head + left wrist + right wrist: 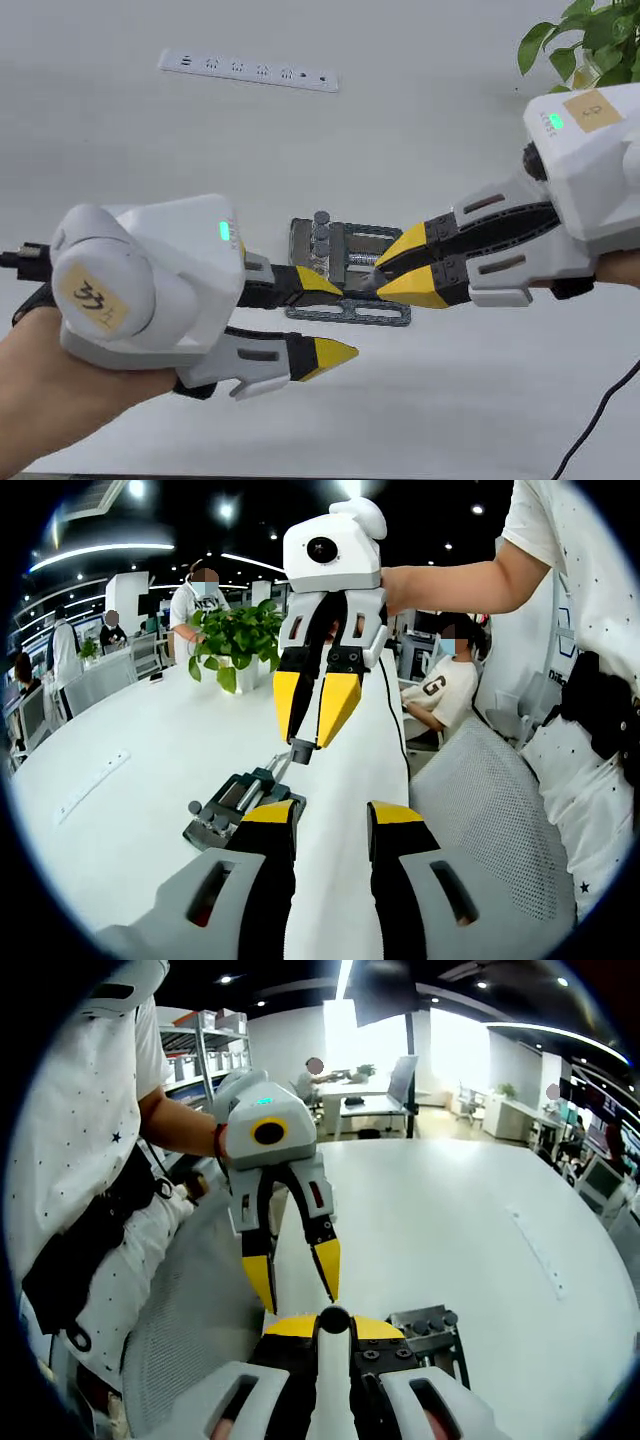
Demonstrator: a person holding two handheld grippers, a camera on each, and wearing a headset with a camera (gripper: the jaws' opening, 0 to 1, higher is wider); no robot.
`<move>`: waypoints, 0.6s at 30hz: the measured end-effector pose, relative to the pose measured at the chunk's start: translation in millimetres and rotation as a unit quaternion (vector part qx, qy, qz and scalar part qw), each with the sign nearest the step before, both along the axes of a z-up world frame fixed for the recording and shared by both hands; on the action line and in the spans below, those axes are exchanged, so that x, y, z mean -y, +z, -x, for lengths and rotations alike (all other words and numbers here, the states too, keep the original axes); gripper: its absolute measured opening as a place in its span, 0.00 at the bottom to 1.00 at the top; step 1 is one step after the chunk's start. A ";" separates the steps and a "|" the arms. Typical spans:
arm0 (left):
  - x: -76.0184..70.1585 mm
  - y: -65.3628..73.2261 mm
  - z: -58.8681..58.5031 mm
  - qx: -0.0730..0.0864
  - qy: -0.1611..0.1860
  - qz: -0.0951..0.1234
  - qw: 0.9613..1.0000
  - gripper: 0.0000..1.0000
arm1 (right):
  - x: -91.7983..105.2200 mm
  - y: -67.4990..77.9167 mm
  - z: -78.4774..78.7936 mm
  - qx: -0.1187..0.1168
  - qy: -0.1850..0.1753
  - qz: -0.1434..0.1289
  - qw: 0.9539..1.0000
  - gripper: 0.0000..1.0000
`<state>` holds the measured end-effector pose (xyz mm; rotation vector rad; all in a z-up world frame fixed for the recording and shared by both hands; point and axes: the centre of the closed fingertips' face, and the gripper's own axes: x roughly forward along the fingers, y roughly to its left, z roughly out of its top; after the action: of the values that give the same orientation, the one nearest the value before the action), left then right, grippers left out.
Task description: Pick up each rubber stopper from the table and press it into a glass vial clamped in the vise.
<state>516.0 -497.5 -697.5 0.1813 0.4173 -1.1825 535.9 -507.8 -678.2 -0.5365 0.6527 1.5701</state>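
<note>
Table [450, 130]: white, with the vise near its middle.
Left claw [333, 815]: jaws stood wide apart, holding nothing, beside the vise.
Right claw [379, 282]: pinched shut on a stopper (yellow tips drawn together), just above the vise.
Vise [350, 312]: metal, clamping a row of vials.
Vials [321, 238]: upright, with dark grey tops.
Stopper [333, 1318]: grey, sat between the right claw's tips.

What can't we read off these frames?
1. Head view: the vials in the vise are too small to count, and the right gripper covers part of the vise.
2. Right gripper view: the vise is partly hidden behind the jaws holding the stopper.
3. Left gripper view: the vial tops are tiny, so filled or open is unclear.
</note>
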 end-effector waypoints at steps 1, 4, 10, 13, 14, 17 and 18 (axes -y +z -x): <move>-2.5 -0.5 -1.7 0.000 0.005 0.002 1.000 0.27 | -1.0 -1.2 -2.0 0.001 -0.002 0.003 1.000 0.05; -14.0 -2.3 -9.6 0.005 0.026 0.006 1.000 0.31 | -5.0 -7.3 -10.8 0.004 -0.009 0.019 1.000 0.05; -34.4 -9.0 -21.1 0.006 0.059 0.013 0.998 0.39 | -13.2 -19.4 -26.5 0.007 -0.014 0.052 0.999 0.06; -41.6 -13.1 -24.3 0.006 0.069 0.015 0.997 0.42 | -17.1 -27.3 -34.6 0.008 -0.018 0.070 0.997 0.06; -44.1 -14.5 -25.4 0.006 0.072 0.017 0.997 0.44 | -18.3 -31.0 -37.7 0.011 -0.018 0.079 0.997 0.06; -50.0 -17.5 -28.4 0.008 0.082 0.019 0.996 0.49 | -20.9 -39.8 -44.9 0.012 -0.022 0.099 0.995 0.06; -51.3 -17.9 -28.9 0.008 0.085 0.021 0.996 0.51 | -21.5 -43.2 -47.9 0.014 -0.024 0.107 0.994 0.06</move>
<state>544.9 -446.2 -715.5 0.1171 0.3864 -1.0216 583.8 -486.3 -721.4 -0.6954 0.8112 1.4537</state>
